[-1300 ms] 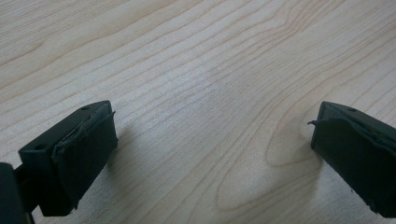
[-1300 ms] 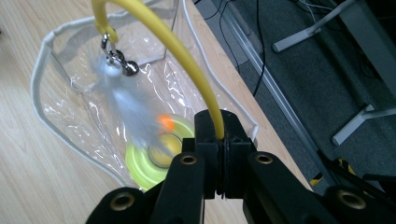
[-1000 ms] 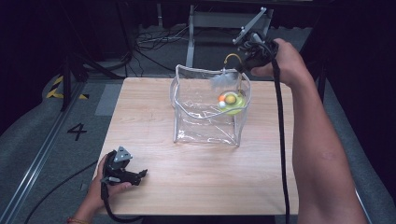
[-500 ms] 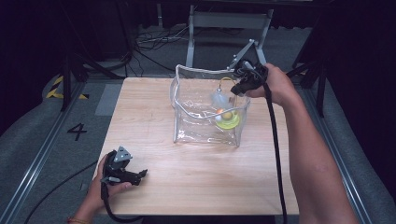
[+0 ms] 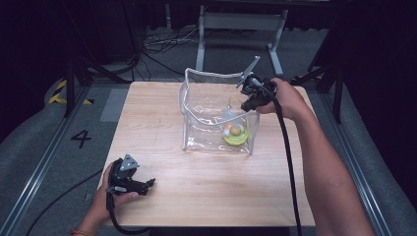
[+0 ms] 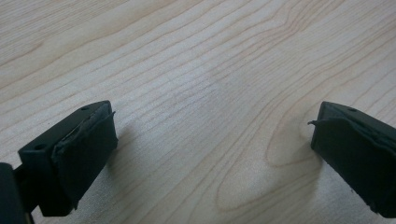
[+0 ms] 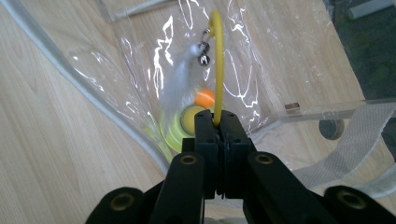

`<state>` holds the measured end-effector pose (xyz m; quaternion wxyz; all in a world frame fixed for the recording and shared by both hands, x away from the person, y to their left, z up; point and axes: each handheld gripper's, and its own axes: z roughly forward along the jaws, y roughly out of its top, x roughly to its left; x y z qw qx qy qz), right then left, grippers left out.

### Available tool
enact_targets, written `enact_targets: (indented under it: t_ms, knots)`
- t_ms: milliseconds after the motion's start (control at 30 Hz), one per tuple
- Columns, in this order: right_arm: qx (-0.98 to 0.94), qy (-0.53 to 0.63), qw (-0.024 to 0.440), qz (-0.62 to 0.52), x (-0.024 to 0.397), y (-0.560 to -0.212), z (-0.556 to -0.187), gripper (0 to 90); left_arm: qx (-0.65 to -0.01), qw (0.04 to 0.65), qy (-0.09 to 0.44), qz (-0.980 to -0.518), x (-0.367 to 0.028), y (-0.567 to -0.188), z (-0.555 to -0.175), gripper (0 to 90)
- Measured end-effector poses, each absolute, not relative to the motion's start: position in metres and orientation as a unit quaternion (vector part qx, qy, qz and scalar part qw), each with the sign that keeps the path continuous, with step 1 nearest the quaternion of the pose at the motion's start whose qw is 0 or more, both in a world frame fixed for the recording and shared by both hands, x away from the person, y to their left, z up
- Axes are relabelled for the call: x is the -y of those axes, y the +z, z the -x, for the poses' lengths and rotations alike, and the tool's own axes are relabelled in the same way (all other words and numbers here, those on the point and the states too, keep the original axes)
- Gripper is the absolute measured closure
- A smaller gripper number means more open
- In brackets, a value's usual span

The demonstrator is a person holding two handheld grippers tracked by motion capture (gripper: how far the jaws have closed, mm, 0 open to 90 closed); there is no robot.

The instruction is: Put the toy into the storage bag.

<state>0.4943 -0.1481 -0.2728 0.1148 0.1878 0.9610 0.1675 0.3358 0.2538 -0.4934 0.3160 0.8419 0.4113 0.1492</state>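
A clear plastic bag (image 5: 199,129) stands open in the middle of the wooden table (image 5: 206,196). My right gripper (image 5: 247,102) hangs at the bag's right rim, shut on the thin yellow wire (image 7: 216,70) of a toy. A white feather (image 7: 175,91) and small bells (image 7: 203,53) dangle from the wire. The toy's yellow-green base (image 5: 235,136) with an orange ball (image 7: 204,98) is low inside the bag; whether it touches the bottom I cannot tell. My left gripper (image 5: 146,184) rests at the table's front left, open over bare wood (image 6: 210,140).
The bag's white-edged rim (image 7: 84,88) and a woven strap (image 7: 355,135) lie close to my right gripper. A metal stand (image 5: 236,24) and cables are on the floor behind the table. A floor mark "4" (image 5: 81,138) lies to the left.
My right gripper has come down and a little left with the toy, lowering its base from near the bag's top to deep inside. The left hand has not moved.
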Motion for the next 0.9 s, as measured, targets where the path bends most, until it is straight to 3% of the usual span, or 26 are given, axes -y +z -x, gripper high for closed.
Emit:
enact_targets:
  t_ms: [333,600,833,900]
  knots:
    - [-0.959,0.180,0.114,-0.187,0.151,-0.271,-0.491,88.0,-0.411,0.316,0.149,-0.842,-0.254,-0.493,-0.336,0.5]
    - [-0.956,0.192,0.124,-0.185,0.153,-0.267,-0.486,81.6,-0.411,0.315,0.148,-0.842,-0.254,-0.493,-0.336,0.5]
    - [-0.948,0.211,0.148,-0.187,0.161,-0.256,-0.478,71.3,-0.412,0.315,0.148,-0.842,-0.254,-0.493,-0.336,0.5]
    - [-0.944,0.223,0.155,-0.187,0.163,-0.252,-0.474,64.6,-0.411,0.315,0.148,-0.842,-0.254,-0.493,-0.336,0.5]
